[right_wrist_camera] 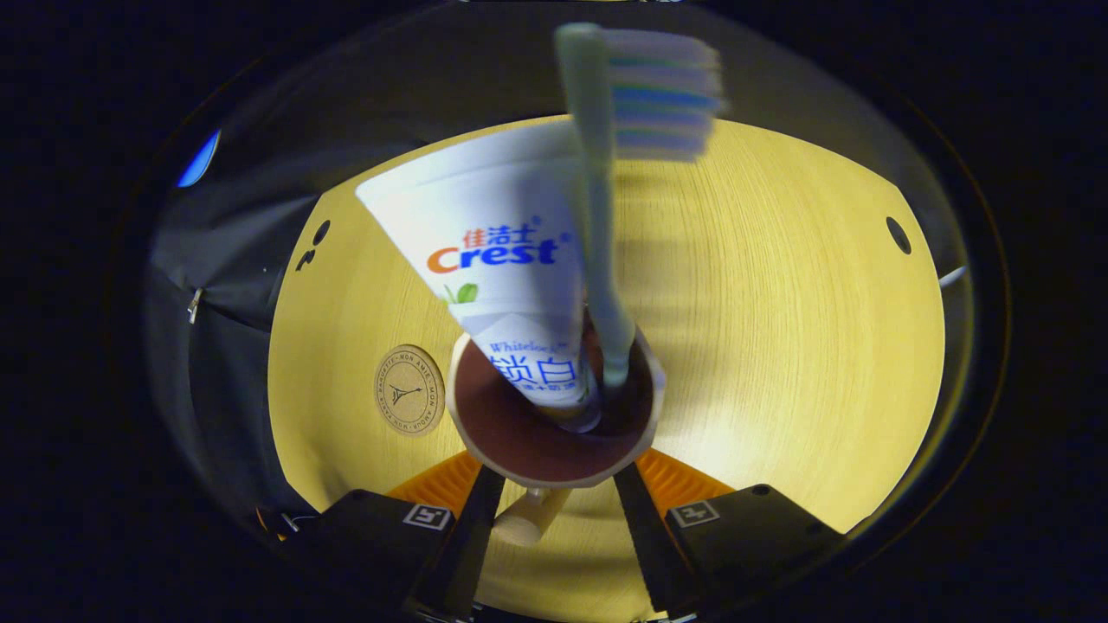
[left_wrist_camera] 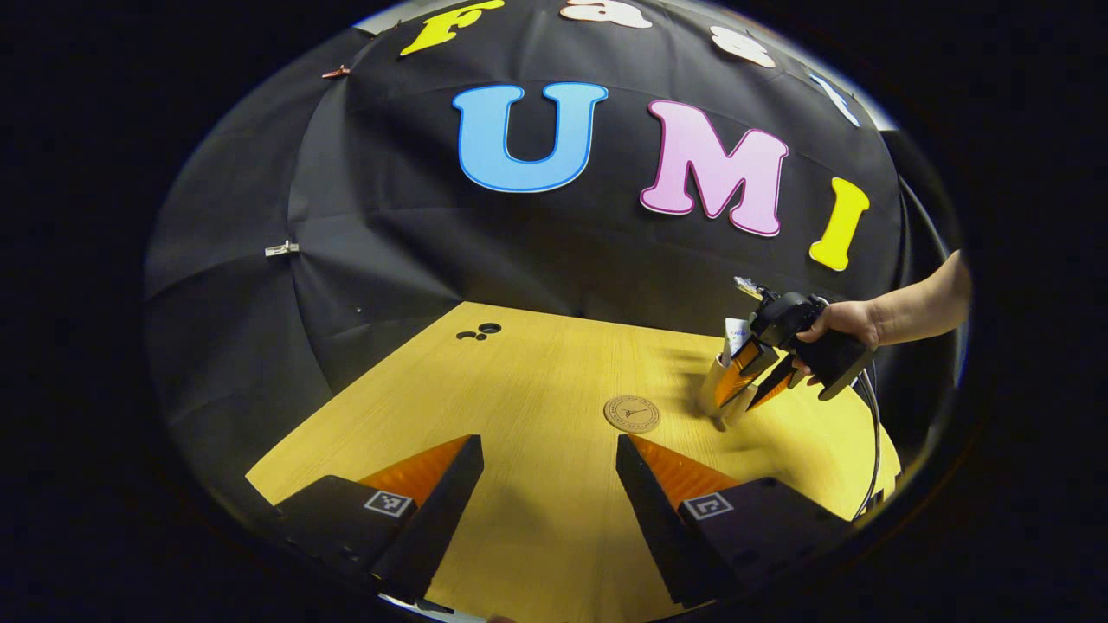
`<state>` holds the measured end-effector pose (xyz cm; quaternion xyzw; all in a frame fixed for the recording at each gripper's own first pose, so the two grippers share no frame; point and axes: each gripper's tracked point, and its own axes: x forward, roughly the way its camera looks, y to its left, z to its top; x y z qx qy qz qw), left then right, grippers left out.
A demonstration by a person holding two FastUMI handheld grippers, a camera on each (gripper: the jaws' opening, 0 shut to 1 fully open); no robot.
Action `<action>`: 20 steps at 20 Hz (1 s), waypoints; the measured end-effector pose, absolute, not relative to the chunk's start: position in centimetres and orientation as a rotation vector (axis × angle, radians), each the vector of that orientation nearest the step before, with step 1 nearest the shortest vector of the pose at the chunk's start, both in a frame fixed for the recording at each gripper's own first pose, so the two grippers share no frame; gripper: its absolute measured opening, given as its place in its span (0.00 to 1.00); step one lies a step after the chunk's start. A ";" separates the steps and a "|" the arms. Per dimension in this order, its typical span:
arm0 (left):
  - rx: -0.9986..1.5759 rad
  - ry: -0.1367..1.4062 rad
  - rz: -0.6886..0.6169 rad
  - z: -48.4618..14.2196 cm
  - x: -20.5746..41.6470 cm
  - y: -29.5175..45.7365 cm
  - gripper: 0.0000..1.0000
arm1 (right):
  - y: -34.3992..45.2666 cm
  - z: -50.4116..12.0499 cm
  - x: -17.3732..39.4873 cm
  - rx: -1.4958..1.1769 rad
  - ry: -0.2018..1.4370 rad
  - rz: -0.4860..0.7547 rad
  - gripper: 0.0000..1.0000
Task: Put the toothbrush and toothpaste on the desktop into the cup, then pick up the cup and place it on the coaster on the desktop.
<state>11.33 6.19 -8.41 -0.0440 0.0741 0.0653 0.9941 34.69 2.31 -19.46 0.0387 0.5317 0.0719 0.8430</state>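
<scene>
Wooden desktop (left_wrist_camera: 537, 381) — right hand-held gripper (right_wrist_camera: 554, 497) clamps cup (right_wrist_camera: 554, 459) near coaster (right_wrist_camera: 409, 389).

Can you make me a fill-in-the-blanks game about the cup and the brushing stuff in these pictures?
1. The toothbrush and the toothpaste tube both stand inside the ____.
2. The right gripper is shut on the cup, and the left gripper is ____.
3. The round coaster on the wooden desktop has ____ on it so far.

Missing words: cup; open; nothing
</scene>
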 end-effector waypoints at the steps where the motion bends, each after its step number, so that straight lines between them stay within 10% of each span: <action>1: -0.085 0.152 0.131 -8.6 11.2 6.1 0.98 | 2.5 -19.6 34.9 0.089 1.123 0.154 0.75; 3: -0.074 0.159 0.129 -9.0 11.1 5.9 0.97 | 2.9 -19.9 34.9 0.098 1.128 0.161 0.73; 6: -0.079 0.181 0.125 -9.9 10.8 5.3 0.98 | 3.3 -20.2 35.1 0.100 1.128 0.163 0.40; 12: -0.125 0.199 0.132 -10.6 10.7 5.0 0.98 | 2.8 -20.2 34.6 0.034 1.127 0.179 0.41; 14: -0.142 0.200 0.138 -10.6 10.6 5.2 0.98 | 2.3 -20.2 34.5 -0.015 1.105 0.192 0.17; 20: -0.151 0.224 0.154 -11.6 10.7 5.5 0.98 | 2.2 -19.8 33.7 -0.055 1.071 0.213 0.23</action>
